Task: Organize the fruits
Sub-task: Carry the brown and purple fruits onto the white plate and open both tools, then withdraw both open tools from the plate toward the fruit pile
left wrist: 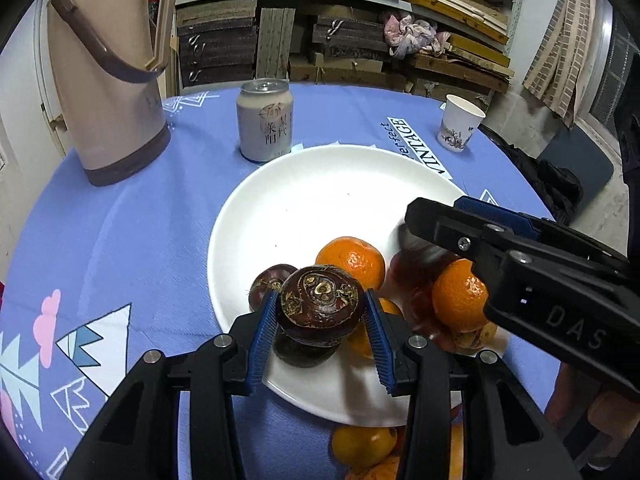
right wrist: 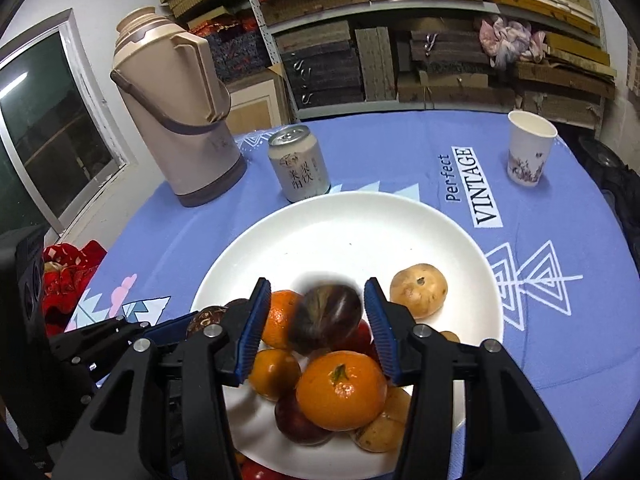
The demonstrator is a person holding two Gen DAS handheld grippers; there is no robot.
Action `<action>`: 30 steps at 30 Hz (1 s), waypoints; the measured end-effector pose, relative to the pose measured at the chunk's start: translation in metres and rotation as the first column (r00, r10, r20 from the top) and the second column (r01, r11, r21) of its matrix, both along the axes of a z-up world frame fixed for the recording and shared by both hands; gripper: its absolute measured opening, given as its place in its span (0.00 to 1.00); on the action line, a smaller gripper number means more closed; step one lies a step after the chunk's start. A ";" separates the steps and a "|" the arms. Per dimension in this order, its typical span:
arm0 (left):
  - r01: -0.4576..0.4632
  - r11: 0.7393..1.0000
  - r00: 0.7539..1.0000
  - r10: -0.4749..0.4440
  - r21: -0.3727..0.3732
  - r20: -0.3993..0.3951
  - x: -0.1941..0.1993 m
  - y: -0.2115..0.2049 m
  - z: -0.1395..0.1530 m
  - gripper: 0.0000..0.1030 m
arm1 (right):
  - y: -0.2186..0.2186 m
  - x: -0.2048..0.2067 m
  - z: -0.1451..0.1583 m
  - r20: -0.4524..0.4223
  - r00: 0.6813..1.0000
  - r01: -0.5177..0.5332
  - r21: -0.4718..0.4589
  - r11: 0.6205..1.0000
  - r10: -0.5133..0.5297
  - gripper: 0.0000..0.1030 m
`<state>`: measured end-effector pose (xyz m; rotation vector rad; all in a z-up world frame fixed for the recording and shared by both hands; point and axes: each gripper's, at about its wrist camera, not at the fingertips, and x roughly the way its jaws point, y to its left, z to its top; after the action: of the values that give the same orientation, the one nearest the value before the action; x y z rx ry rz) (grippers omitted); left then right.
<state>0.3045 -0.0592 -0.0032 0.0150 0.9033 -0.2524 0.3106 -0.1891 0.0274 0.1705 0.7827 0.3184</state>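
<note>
L tongs (left wrist: 322,320) pinch dark chestnut (left wrist: 320,304) over plate's (left wrist: 304,200) near edge; R tongs (right wrist: 316,328) spread, blurred fruit (right wrist: 326,318) dropping between.

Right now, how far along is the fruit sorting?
Mostly done: oranges, a tan fruit and others sit on the white plate. The left claw grips a dark water chestnut over it. An orange remains off the plate's near rim.

Left gripper (left wrist: 322,334): matte black plastic arms, ribbed blue pads on the fingers (left wrist: 262,340), round silver screws at the joints. Right gripper (right wrist: 316,330): same black build, blue ribbed pads, silver screws; "DAS" embossed on its side.
</note>
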 end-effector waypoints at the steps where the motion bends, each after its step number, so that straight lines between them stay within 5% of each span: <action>1: 0.000 1.000 1.000 0.000 0.000 -0.002 -0.001 0.000 0.000 0.43 | -0.001 -0.002 0.002 0.010 1.000 0.005 0.002 1.000 -0.005 0.55; 6: 0.003 1.000 1.000 -0.003 0.002 0.011 -0.008 0.002 0.005 0.45 | -0.020 -0.024 0.013 0.071 0.994 0.074 0.063 0.995 -0.079 0.84; 9: -0.007 1.000 0.998 0.007 0.003 0.057 -0.022 0.004 0.016 0.60 | -0.030 -0.042 0.018 0.081 0.992 0.085 0.091 0.992 -0.092 0.94; 18: 0.067 0.997 0.989 -0.069 0.024 0.133 -0.080 -0.006 0.032 0.71 | -0.040 -0.112 0.014 0.077 0.987 0.130 0.105 0.986 -0.138 0.95; 26: 0.086 0.996 0.987 -0.083 -0.013 0.141 -0.128 0.003 0.006 0.79 | -0.066 -0.160 -0.011 -0.007 0.985 0.169 0.283 0.944 -0.175 0.95; 30: 0.049 0.997 0.993 -0.042 -0.060 0.109 -0.138 0.016 -0.005 0.79 | -0.052 -0.180 -0.020 0.013 0.989 0.143 0.189 0.971 -0.148 0.95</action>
<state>0.1669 -0.0437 -0.0085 -0.0085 0.7878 -0.3189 0.1308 -0.2415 0.0073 0.3986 0.7083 0.2542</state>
